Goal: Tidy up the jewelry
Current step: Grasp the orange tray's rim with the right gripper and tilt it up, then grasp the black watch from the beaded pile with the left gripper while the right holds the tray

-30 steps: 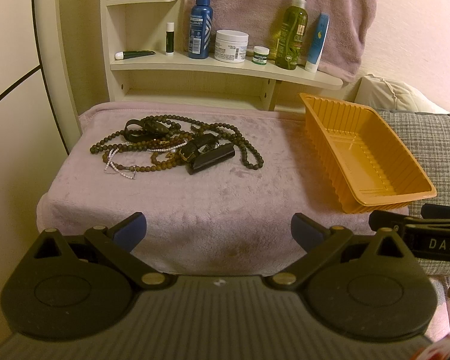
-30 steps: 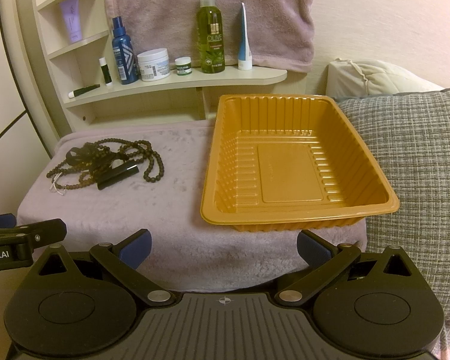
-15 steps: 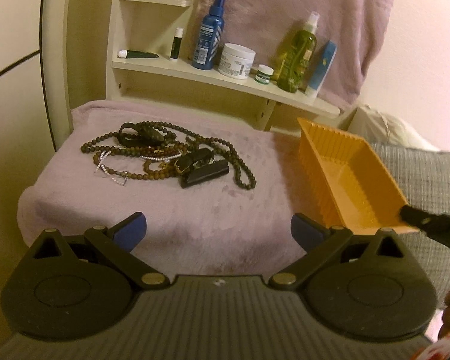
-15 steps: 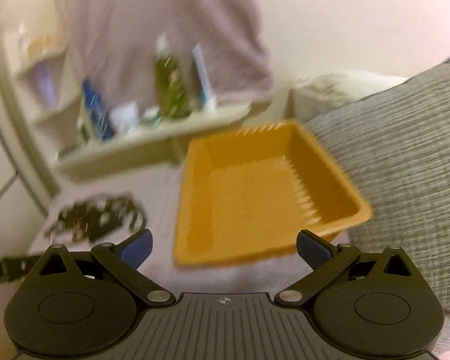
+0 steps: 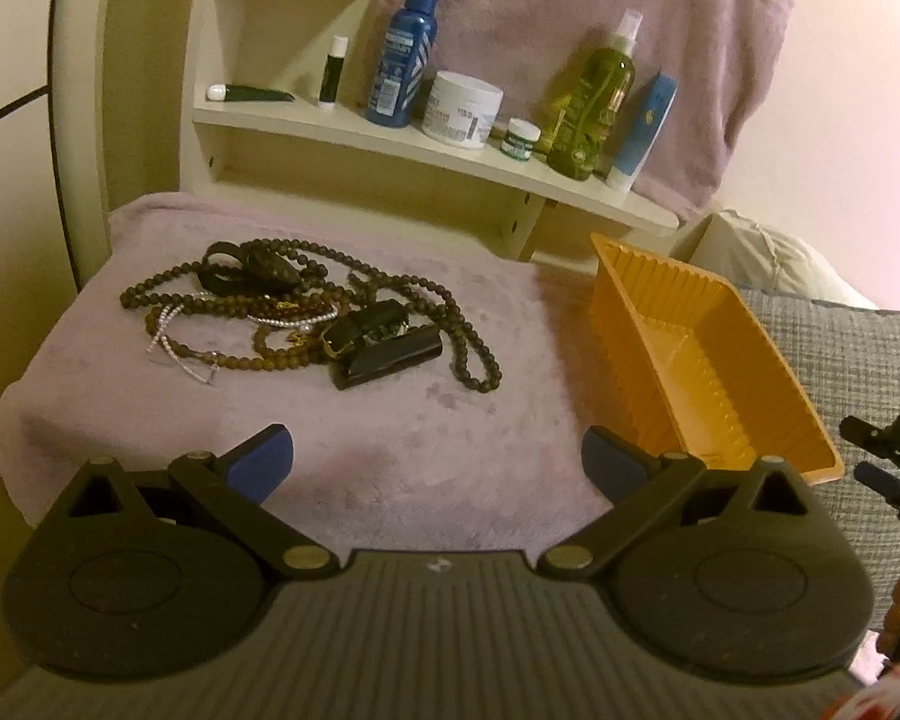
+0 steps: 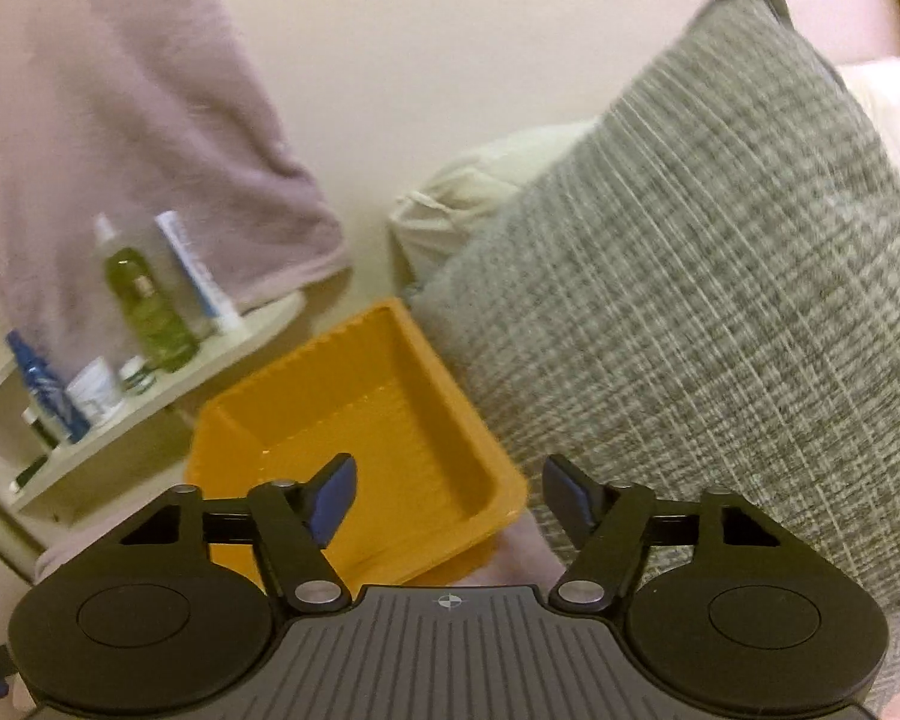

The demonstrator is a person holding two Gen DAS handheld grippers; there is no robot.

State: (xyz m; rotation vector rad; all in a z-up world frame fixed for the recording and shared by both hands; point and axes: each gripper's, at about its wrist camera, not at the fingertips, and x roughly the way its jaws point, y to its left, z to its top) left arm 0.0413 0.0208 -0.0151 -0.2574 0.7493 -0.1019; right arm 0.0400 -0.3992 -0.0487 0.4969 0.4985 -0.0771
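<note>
Tray: ribbed orange plastic tray (image 5: 690, 324), nothing inside.
Jewelry: dark bead necklaces pile (image 5: 306, 312) on mauve towel (image 5: 390, 450).
Left gripper (image 5: 437, 461): released, gripping nothing.
Right gripper (image 6: 448, 495): closing, nothing between.

Both wrist views sharing orange tray (image 5: 699, 354)

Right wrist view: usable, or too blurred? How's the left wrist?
Right wrist view: motion-smeared, the pillow weave streaks and the shelf bottles are soft; only the orange tray reads clearly. Left wrist view: sharp, dim warm light, fisheye bending at the edges, beads distinct.
</note>
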